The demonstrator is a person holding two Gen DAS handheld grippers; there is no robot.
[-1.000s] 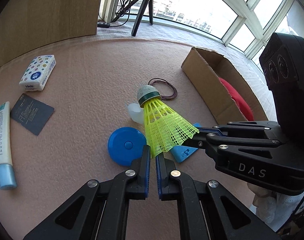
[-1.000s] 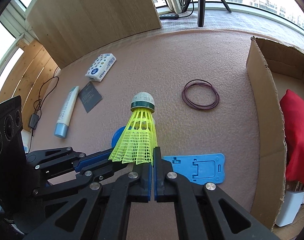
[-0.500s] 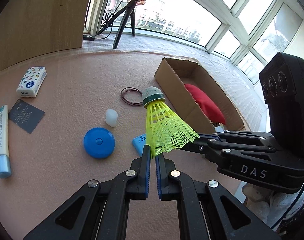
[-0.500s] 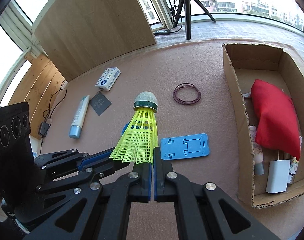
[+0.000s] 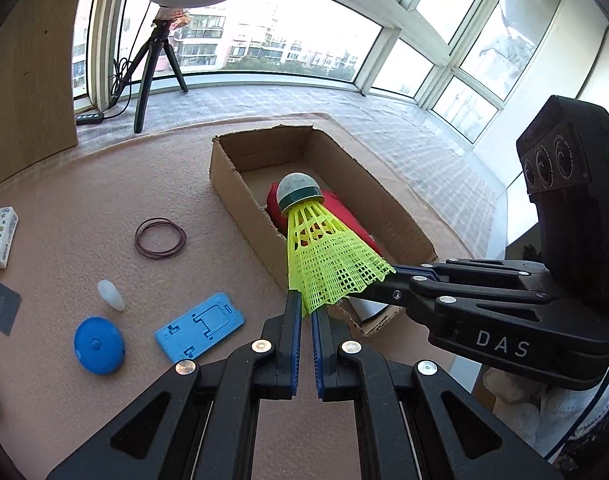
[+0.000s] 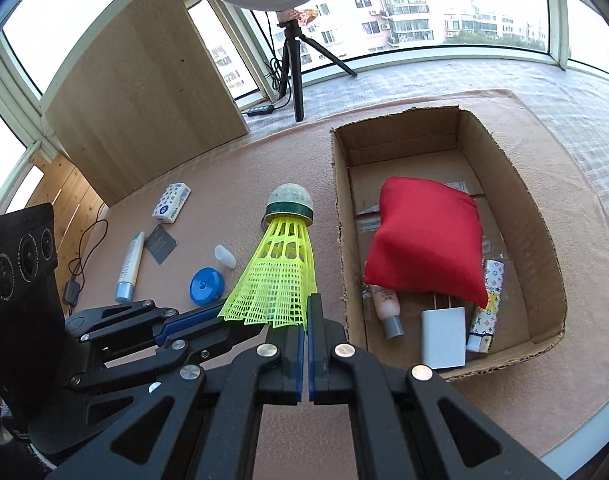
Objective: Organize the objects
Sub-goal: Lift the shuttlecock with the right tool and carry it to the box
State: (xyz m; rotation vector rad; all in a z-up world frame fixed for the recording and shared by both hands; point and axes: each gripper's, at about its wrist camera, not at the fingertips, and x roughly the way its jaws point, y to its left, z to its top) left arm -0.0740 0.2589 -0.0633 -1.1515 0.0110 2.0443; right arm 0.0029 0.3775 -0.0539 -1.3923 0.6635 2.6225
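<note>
Covering most of both views, your table [image 6: 232,176] wears a pinkish felt surface, with the cardboard box [image 6: 544,240] sitting at about 2 o'clock in the right wrist view. Inside it you can see a red pouch [image 6: 424,236], and toward the near wall a white charger [image 6: 443,336], a patterned tube [image 6: 486,304] and a small pink bottle [image 6: 386,304].

Out on the felt, at 9 to 10 o'clock, lie a white tube [image 6: 129,266], a tissue pack [image 6: 170,202], a dark card [image 6: 160,243], a blue round case [image 6: 206,286] and a small white cap [image 6: 225,257]. From the left wrist view you also get a blue phone stand [image 5: 200,326] at 8 o'clock and a loop of dark bands [image 5: 160,238] further out.

Both your tongs are clenched on the yellow shuttlecock [image 6: 278,276]: the left tongs [image 5: 306,312] pinch the skirt's rim from below, and the right tongs [image 6: 306,314] pinch the rim at another spot. It hangs in the air, cork end pointing away, just beside the box's long wall at 12 o'clock.
</note>
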